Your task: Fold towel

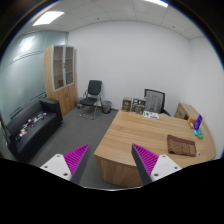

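Note:
A brown checked towel [183, 145] lies folded flat on the wooden desk [140, 135], near its right end, well beyond my right finger. My gripper [110, 160] is held high in the room, far from the desk, and is open with nothing between its purple pads [150, 158]. The near corner of the desk shows through the gap between the fingers.
A black sofa [30, 128] stands to the left, a wooden cabinet [62, 80] behind it, and a black chair [92, 97] against the far wall. An office chair [154, 100] and small items sit at the desk's far side. Grey floor [85, 130] lies between sofa and desk.

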